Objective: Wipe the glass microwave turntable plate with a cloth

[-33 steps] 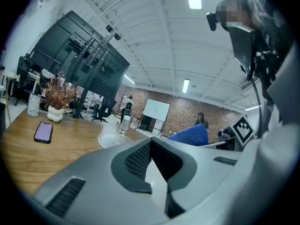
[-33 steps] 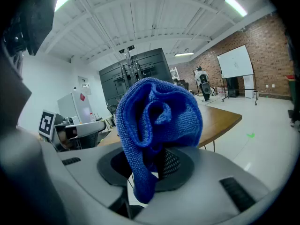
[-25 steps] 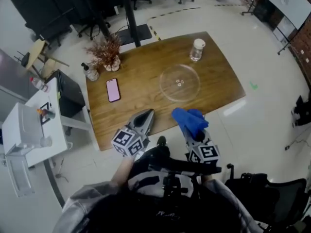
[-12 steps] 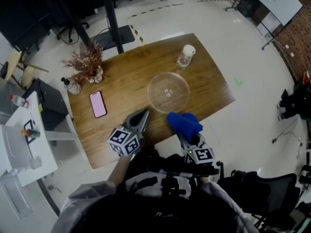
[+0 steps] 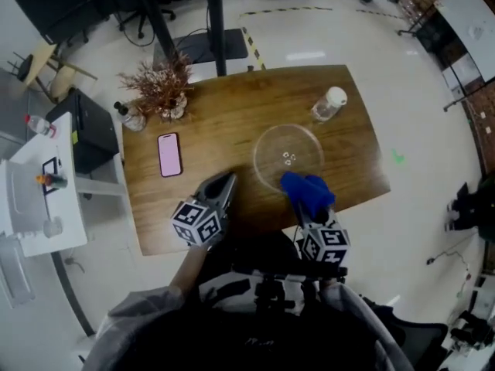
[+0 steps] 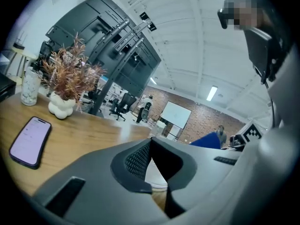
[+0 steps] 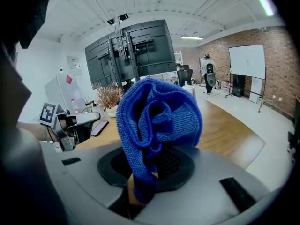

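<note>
holding a bunched blue cloth clamped between their jaws, the right tongs hover at the near rim of the glass turntable plate. the plate lies flat on the wooden table, directly ahead of them. in the head view the cloth overlaps the plate's near edge; whether it touches the glass cannot be told. the left tongs sit just to the left of the right pair, jaws drawn together at the tips with nothing between them. the plate is ahead of them and to their right, and a phone is ahead and to their left.

as i judge it, the step in hand is bringing the cloth onto the glass.

- lower the right tongs until the loose fold of cloth presses on the plate, not the hard jaw tips.
- keep the grip firm, since only a narrow tail of cloth sits between the jaws and a drag could pull it free.
- wipe in overlapping arcs from the near rim toward the far rim.
- expect the plate to slide or turn on the smooth wood, so rest the left tongs against the rim nearest them as a stop.
- end each stroke short of the clear bottle standing just beyond the plate's far edge.
</note>
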